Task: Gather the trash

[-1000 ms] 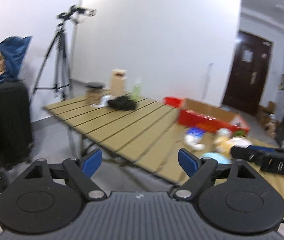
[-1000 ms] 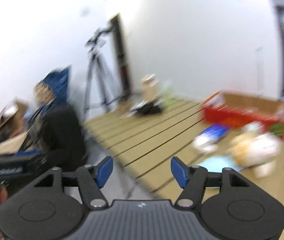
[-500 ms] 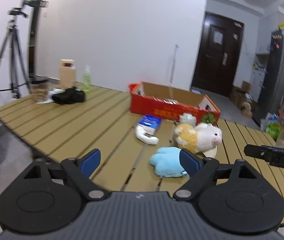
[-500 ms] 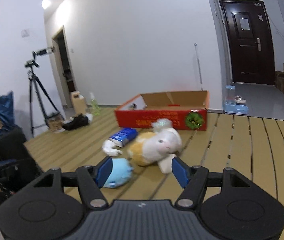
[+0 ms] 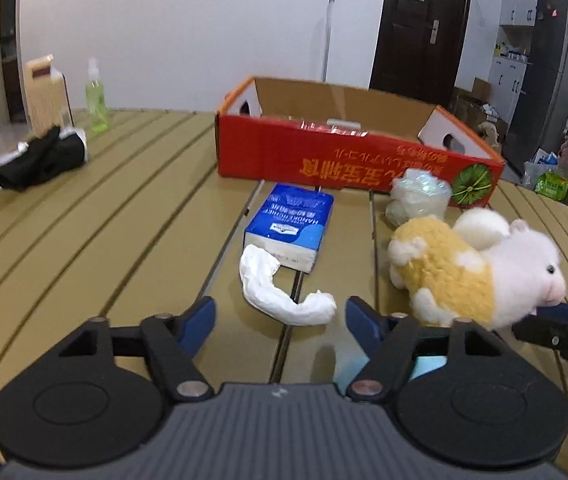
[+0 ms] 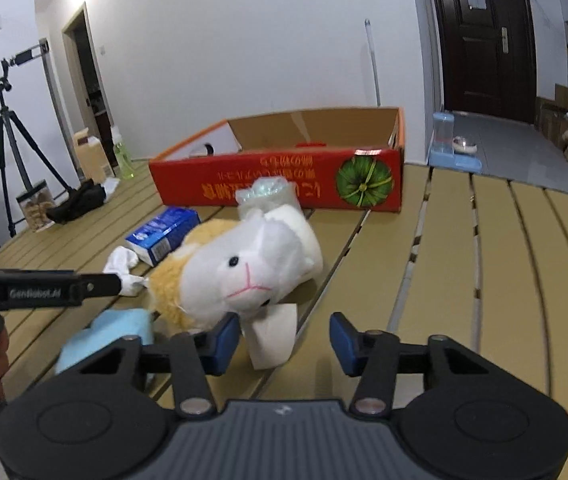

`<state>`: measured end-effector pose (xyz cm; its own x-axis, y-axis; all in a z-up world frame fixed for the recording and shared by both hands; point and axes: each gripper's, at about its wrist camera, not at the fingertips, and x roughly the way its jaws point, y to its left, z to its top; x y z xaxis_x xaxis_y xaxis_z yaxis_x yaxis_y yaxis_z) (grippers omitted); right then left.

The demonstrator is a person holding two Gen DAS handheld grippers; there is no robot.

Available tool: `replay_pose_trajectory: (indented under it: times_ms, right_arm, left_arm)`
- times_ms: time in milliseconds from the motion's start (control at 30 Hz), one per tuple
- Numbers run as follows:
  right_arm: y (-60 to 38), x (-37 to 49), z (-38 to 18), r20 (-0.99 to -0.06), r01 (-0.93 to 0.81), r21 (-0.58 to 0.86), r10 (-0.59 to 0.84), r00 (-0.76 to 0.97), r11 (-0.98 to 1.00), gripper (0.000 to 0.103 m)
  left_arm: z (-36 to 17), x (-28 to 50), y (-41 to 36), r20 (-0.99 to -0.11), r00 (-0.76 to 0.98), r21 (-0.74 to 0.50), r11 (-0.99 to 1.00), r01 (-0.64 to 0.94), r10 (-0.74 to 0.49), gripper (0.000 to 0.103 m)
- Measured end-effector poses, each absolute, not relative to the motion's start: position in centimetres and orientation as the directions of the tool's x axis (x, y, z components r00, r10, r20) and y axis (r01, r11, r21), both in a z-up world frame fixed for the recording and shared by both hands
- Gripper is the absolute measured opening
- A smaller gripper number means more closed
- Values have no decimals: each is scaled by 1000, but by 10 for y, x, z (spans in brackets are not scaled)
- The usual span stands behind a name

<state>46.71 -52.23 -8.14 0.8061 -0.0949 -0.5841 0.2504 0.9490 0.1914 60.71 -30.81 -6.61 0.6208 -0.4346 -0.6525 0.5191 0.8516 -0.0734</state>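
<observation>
A crumpled white tissue (image 5: pixel 284 292) lies on the slatted table just ahead of my open, empty left gripper (image 5: pixel 280 316); it also shows in the right wrist view (image 6: pixel 122 264). A crumpled clear plastic wrapper (image 5: pixel 417 196) sits in front of the red cardboard box (image 5: pixel 323 156), also in the right wrist view (image 6: pixel 266 196). A white paper roll piece (image 6: pixel 272 340) lies just ahead of my open, empty right gripper (image 6: pixel 284 338), under the plush toy (image 6: pixel 240 268).
A blue tissue pack (image 5: pixel 289 224), a yellow-white plush (image 5: pixel 471 276) and a light blue soft item (image 6: pixel 104 336) lie on the table (image 6: pixel 483 260). A black cloth (image 5: pixel 40 160), green bottle (image 5: pixel 96 100) and carton (image 5: pixel 46 92) stand at the far left.
Both grippers have swung from the table's left end toward the trash and come closer and lower over the table. Both stay open.
</observation>
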Motion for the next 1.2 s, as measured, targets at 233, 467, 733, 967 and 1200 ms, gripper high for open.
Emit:
replay_pose_trajectory:
  times_ms: [233, 467, 733, 967, 1200]
  right_arm:
    - [-519, 474, -93, -584, 240, 229, -65, 809, 943, 20]
    - [-520, 459, -86, -577, 252, 241, -71, 813, 937, 17]
    - [-505, 391, -43, -521, 248, 235, -94, 849, 940, 17]
    - [-412, 357, 6, -441, -9, 244, 119, 890, 970, 17]
    - [-274, 400, -42, -582, -290, 275, 399, 709, 917, 17]
  left_arm:
    - [-71, 614, -318, -658, 589, -88, 824, 559, -470, 18]
    - [-57, 598, -310, -652, 599, -86, 830, 551, -464, 14]
    - [3, 525, -236, -545, 661, -125, 829, 545, -517, 14]
    - [18, 441, -109, -506, 727, -105, 870, 482, -464, 14]
    - [-57, 429, -15, -728, 626, -145, 955, 260, -281, 14]
